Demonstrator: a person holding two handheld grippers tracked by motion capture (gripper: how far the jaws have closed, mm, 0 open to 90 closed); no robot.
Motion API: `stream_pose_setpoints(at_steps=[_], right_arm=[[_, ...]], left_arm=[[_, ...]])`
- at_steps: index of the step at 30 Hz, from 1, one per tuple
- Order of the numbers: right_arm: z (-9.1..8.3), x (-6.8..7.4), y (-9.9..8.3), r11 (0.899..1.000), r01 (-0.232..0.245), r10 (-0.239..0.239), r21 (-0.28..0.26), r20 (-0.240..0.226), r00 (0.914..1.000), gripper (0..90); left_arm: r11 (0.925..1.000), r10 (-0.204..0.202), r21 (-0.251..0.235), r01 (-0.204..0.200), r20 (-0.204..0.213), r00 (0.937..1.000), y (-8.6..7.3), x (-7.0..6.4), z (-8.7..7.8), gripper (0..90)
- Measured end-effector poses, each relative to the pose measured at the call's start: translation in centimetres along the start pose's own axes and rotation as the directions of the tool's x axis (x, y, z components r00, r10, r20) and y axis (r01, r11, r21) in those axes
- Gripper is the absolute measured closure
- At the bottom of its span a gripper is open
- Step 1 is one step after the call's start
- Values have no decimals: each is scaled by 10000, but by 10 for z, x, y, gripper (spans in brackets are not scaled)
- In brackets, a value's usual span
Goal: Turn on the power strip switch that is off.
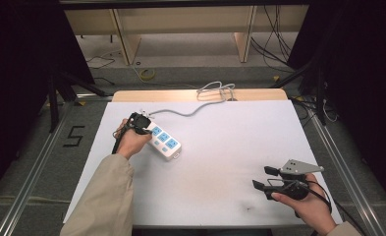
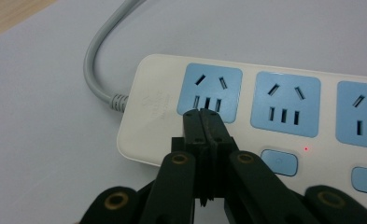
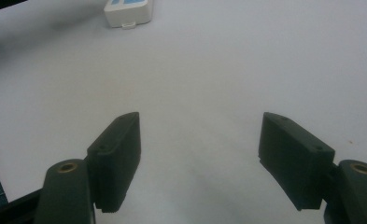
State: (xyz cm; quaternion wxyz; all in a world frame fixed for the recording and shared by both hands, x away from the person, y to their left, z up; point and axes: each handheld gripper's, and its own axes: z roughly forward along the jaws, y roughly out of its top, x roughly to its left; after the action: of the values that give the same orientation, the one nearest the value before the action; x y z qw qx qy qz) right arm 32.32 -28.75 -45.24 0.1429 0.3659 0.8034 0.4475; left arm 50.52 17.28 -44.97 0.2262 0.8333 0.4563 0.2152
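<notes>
A white power strip [image 1: 165, 141] with blue socket panels lies on the left half of the white table top [image 1: 220, 162], its grey cable [image 1: 185, 112] running to the back. My left gripper [image 1: 145, 124] is shut with nothing in it. Its tips [image 2: 203, 115] rest at the lower edge of the first blue socket [image 2: 210, 92] on the power strip [image 2: 148, 112], at the cable end. A small red light [image 2: 306, 149] glows by a blue button [image 2: 279, 162]. My right gripper [image 1: 261, 177] stands open and empty near the front right; the right gripper view looks between the jaws [image 3: 200, 119] at bare table.
The cable coils [image 1: 218, 91] on the wooden strip at the table's back edge. The far end of the power strip [image 3: 127, 11] is at the top of the right gripper view. Metal frame rails [image 1: 38, 162] run along both sides; loose cables lie on the floor beyond.
</notes>
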Motion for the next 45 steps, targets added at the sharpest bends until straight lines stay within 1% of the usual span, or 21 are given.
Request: stream_pose_setpoints(at_steps=[2,8,13,17,21,24,32,35,37,42,45], right_arm=[[0,0,0,10000,1,-1,13,3,10000,303],[0,0,0,10000,12,-12,14,-16,10000,303],[0,0,0,10000,12,-12,19,-22,10000,303],[0,0,0,10000,13,-13,26,-41,10000,303],[0,0,0,10000,8,-8,20,-40,10000,303],[0,0,0,10000,13,-13,8,-45,10000,303],[0,0,0,10000,15,-15,14,-49,10000,303],[0,1,0,10000,-5,5,21,-53,10000,303],[0,0,-1,10000,20,-20,18,-51,10000,303],[0,1,-1,10000,-10,11,44,-68,10000,303],[0,1,-1,10000,-21,21,28,-61,10000,303]], left_arm=[[9999,108,66,-107,-63,9999,1,-1,0,900],[9999,37,162,-37,-33,10000,3,-1,1,900],[9994,101,344,-94,-203,9997,6,-3,2,900],[9990,33,457,-25,-171,9998,7,-3,2,900],[9989,-83,460,89,-146,9999,7,-2,2,900],[9987,28,515,-18,-190,9998,7,-3,2,900],[9982,-90,588,101,-196,9998,9,-3,3,900],[9978,-3,669,17,-201,9998,10,-3,3,900],[9978,-62,657,73,-170,9998,10,-3,3,900],[9970,28,780,-9,-244,9997,11,-4,4,900],[9964,179,830,-151,-335,9993,11,-6,4,900]])
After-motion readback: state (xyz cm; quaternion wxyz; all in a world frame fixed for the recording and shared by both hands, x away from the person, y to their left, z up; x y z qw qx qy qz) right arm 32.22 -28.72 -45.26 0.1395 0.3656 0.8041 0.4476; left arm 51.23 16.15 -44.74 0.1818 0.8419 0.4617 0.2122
